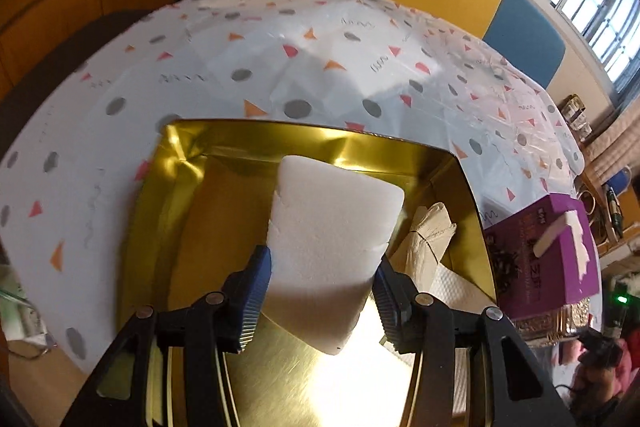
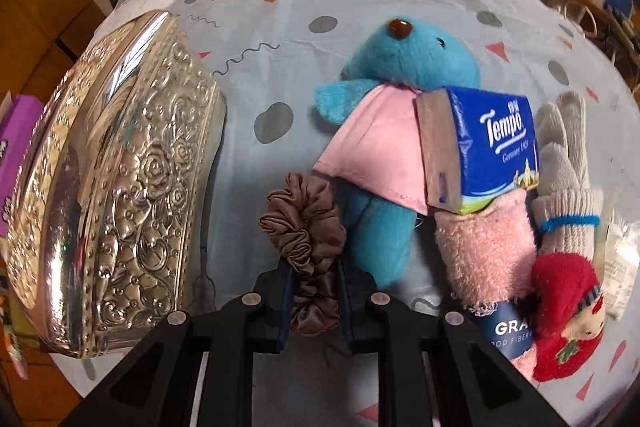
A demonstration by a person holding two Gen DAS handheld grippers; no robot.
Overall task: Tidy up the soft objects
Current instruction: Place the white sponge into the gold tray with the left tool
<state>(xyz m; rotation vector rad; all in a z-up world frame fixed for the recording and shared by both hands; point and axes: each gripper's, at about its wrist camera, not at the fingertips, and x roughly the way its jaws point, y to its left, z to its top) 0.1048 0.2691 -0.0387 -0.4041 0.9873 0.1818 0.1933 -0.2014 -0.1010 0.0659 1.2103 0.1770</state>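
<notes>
Low in the left wrist frame, the left gripper (image 1: 320, 291) clamps a white, light, squashy foam block (image 1: 332, 223) by its sides over the gold tin (image 1: 256, 143), while the right gripper (image 2: 314, 291) pinches a limp brown satin scrunchie (image 2: 306, 227), likely slippery.

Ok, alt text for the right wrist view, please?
The right gripper is shut on a brown satin scrunchie; beside it on the patterned tablecloth lies a blue plush bear, with an embossed silver tin lid at the left.
</notes>
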